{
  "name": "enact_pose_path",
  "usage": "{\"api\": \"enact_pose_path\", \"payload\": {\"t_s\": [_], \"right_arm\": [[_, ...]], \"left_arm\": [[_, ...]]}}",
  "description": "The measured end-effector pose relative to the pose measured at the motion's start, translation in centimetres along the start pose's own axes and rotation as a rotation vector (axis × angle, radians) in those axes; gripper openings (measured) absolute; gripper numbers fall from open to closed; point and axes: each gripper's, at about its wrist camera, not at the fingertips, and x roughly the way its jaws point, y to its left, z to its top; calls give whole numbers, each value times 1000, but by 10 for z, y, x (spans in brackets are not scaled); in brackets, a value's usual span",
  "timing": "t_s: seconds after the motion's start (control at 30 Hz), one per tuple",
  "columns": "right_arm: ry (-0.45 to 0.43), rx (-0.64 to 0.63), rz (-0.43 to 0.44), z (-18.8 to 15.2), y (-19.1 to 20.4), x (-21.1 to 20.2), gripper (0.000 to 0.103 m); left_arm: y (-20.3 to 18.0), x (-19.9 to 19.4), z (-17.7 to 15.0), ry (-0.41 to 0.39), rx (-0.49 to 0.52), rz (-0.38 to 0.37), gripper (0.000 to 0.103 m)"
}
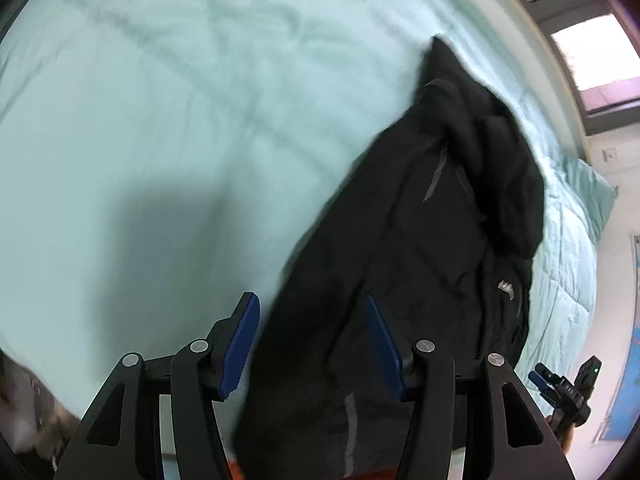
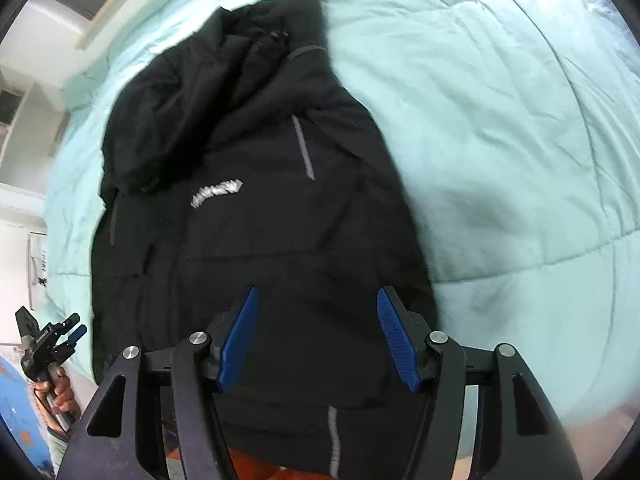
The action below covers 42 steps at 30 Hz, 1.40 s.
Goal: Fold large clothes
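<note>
A large black padded jacket [image 2: 256, 216] with a hood, grey reflective strips and a silver chest logo lies on a pale green quilted bed cover [image 2: 500, 128]. It also shows in the left wrist view [image 1: 420, 248], stretched along the right side. My left gripper [image 1: 312, 340] is open and empty, above the jacket's near left edge. My right gripper [image 2: 318, 332] is open and empty, above the jacket's lower middle. Each view shows the other gripper small at its edge.
The bed cover [image 1: 140, 140] spreads wide to the left in the left wrist view. Windows [image 1: 592, 52] and a white wall lie beyond the bed's far side. An orange strip [image 2: 264, 468] shows under the jacket's near hem.
</note>
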Motion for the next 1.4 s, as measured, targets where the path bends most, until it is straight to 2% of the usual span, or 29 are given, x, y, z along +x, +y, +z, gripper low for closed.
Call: {"api": "enact_pose_path", "payload": {"t_s": [0.1,0.23,0.37,0.47,0.57,0.67,0.73,0.77,0.8,0.83,0.93,1.0,1.07,1.13,1.23,1.33,1.4], "right_arm": [[21,-3,-57,-9,-12,4,64],[72,22,-104,-26,-34,14,64],[117,48,-134,-48,-51,19,64],[127,43,-148,-62,-58,18,64],[145,64,-125,-71,-66,23,64],[161,96,-95,-76,-71,33,64],[171,127,-55,-78,-74,37,64],[185,144,-19,-80,-75,38,61],[190,152,7,-80,-76,38,48],[195,150,44,-81,-74,35,46],[146,58,4,-80,-58,15,41],[137,16,36,-77,-48,8,39],[167,19,67,-77,-44,13,39],[207,17,43,-76,-40,25,41],[246,50,57,-75,-37,36,46],[265,51,63,-77,-38,39,47],[256,4,37,-77,-31,33,41]], "left_arm": [[16,14,-10,46,-40,-11,57],[20,27,-25,89,-70,-81,57],[-1,19,-40,44,12,-23,57],[-13,15,-52,50,88,-6,57],[-25,24,-57,70,163,45,57],[-24,38,-51,92,144,74,57],[-23,39,-49,97,127,68,57],[-25,37,-49,90,136,62,56],[-28,34,-50,82,151,48,39],[-34,28,-51,74,174,14,22],[-50,5,-51,45,217,-119,21],[-53,2,-48,60,226,-178,21],[-49,12,-46,89,214,-178,22],[-41,24,-46,113,185,-170,23],[-23,34,-50,129,88,-232,24],[-7,41,-56,145,23,-238,26],[-7,35,-57,151,6,-315,26]]}}
